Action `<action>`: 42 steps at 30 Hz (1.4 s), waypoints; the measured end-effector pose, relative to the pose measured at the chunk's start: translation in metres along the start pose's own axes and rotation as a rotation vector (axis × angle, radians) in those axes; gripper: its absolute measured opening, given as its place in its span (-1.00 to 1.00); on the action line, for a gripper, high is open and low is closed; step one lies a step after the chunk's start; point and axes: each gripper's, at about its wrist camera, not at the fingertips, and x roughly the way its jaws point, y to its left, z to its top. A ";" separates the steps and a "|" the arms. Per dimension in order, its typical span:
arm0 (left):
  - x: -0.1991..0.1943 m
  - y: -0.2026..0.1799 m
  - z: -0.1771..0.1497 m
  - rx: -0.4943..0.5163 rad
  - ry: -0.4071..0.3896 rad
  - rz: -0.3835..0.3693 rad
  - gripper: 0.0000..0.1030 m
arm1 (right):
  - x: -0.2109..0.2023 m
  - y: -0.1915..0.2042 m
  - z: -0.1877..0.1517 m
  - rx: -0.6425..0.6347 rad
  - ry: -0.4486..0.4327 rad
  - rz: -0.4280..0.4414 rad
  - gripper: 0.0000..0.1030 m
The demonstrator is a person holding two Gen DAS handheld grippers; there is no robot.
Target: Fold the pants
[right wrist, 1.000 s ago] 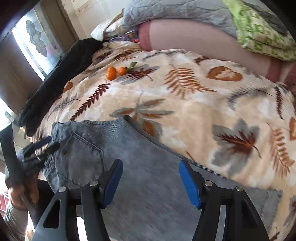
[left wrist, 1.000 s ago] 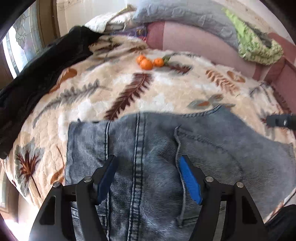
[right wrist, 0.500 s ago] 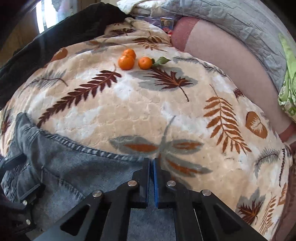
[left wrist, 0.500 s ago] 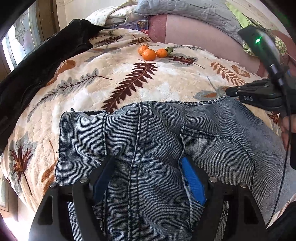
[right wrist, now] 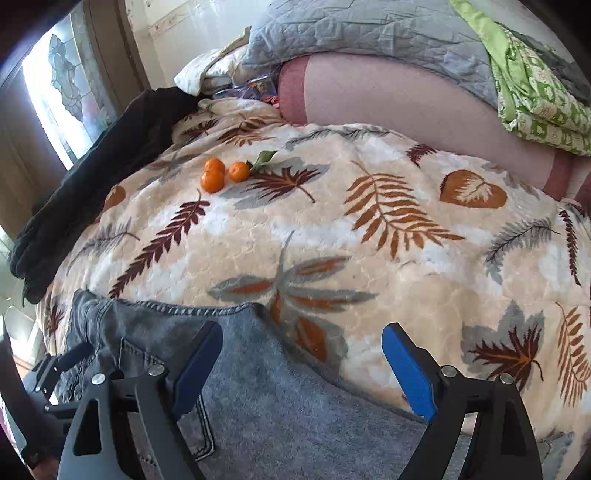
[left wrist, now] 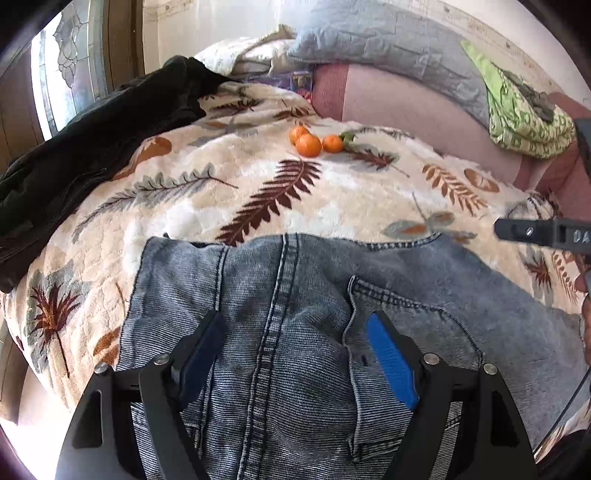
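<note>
The pants (left wrist: 295, 332), pale washed blue denim, lie spread flat on the near part of a bed covered by a cream blanket (left wrist: 332, 206) printed with brown, rust and grey leaves. In the left wrist view their waistband edge runs across the middle of the picture, with a double-stitched centre seam and a back pocket (left wrist: 406, 332) to its right.

The left tongs (left wrist: 295, 343) hover just over the denim, released, the 2 blue-padded fingers straddling the centre seam with nothing pinched between them. The right tongs (right wrist: 303, 354) are opening, their jaws spread wide over the edge of the pants where denim meets blanket; cloth lies beneath the gap, but the pads do not press on it. In the left wrist view the right tongs' dark tip (left wrist: 535, 232) pokes in at the right edge, above the blanket.

Farther back on the blanket sit 3 small oranges (right wrist: 221, 175), touching one another, 1 with a green leaf. A black garment (left wrist: 92, 147) is draped along the bed's left side. Behind are a pink bolster (right wrist: 406, 99), a grey quilted pillow (right wrist: 369, 29) and a green patterned cloth (right wrist: 535, 92).
</note>
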 end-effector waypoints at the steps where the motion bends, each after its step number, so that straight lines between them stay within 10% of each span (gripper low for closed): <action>1: -0.004 0.000 0.000 0.000 -0.021 -0.002 0.56 | 0.003 0.008 -0.001 -0.026 0.006 -0.004 0.72; 6: 0.015 0.001 -0.007 0.039 0.067 0.063 0.56 | 0.056 0.033 0.006 -0.119 0.092 -0.012 0.60; 8: 0.025 0.003 -0.009 0.047 0.100 0.061 0.57 | 0.082 0.039 0.005 -0.132 0.196 0.031 -0.65; 12: 0.026 -0.002 -0.010 0.078 0.088 0.084 0.61 | 0.077 0.064 0.007 -0.316 0.121 -0.146 -0.94; 19: 0.028 -0.003 -0.009 0.073 0.094 0.090 0.64 | 0.078 0.046 0.007 -0.219 0.040 -0.243 -0.95; 24: 0.028 -0.003 -0.009 0.070 0.094 0.086 0.64 | 0.041 0.020 0.017 -0.069 -0.020 -0.088 -0.90; 28: 0.026 -0.002 -0.009 0.064 0.095 0.081 0.64 | 0.004 0.002 -0.001 0.004 -0.064 -0.075 0.45; 29: 0.026 -0.002 -0.009 0.062 0.094 0.079 0.64 | -0.007 -0.005 -0.011 0.026 -0.083 -0.083 0.51; 42: 0.024 -0.007 -0.008 0.049 0.074 0.107 0.64 | -0.076 -0.232 -0.190 0.633 0.058 -0.011 0.44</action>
